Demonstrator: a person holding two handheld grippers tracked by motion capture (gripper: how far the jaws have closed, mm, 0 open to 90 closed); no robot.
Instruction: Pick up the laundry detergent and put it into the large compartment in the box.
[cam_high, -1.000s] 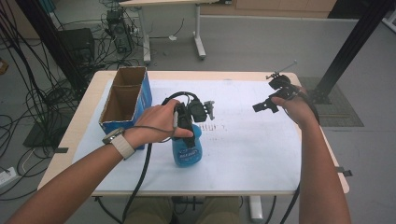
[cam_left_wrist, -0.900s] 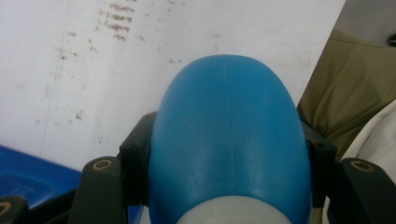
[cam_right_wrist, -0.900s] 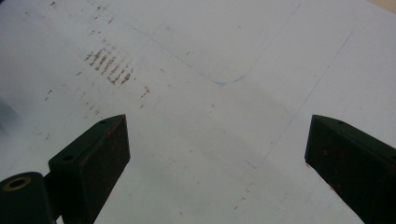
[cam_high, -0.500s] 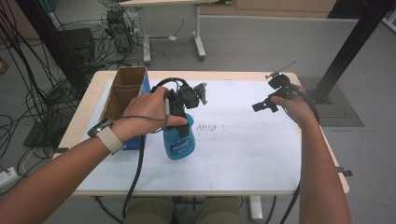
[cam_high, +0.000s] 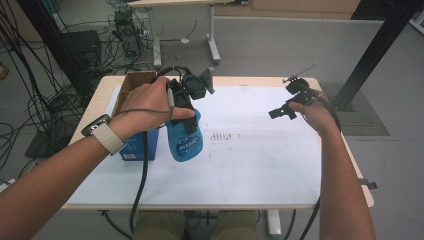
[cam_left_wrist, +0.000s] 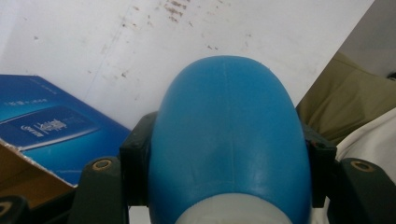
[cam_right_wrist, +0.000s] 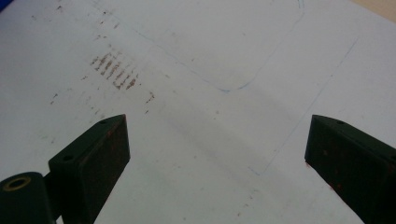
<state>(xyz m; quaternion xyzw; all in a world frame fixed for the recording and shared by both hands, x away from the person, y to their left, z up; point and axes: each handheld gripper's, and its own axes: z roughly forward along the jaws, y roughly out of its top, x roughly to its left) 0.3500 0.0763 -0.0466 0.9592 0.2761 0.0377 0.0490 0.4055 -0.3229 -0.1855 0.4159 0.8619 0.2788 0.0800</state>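
Note:
A blue plastic bottle (cam_high: 184, 141) hangs above the white tabletop (cam_high: 250, 165), tilted, beside a blue and brown cardboard box (cam_high: 131, 145). My left gripper (cam_high: 181, 112) is shut on the bottle near its top. In the left gripper view the bottle's blue body (cam_left_wrist: 229, 140) bulges between the two black jaws, with the box (cam_left_wrist: 42, 126) at the lower left. My right gripper (cam_high: 280, 113) is held over the right side of the table. Its jaws stand wide open above bare white surface, and the right gripper (cam_right_wrist: 217, 154) holds nothing.
The open-topped box stands at the table's left edge. Faint brown smudges (cam_high: 220, 136) and thin pen lines (cam_right_wrist: 233, 86) mark the white sheet. Cables and equipment (cam_high: 125, 30) lie on the floor behind the table. A black post (cam_high: 370, 55) rises at the right.
The left gripper has lifted the blue bottle and carried it leftward toward the box, tilting it. The right gripper has stayed in place, open.

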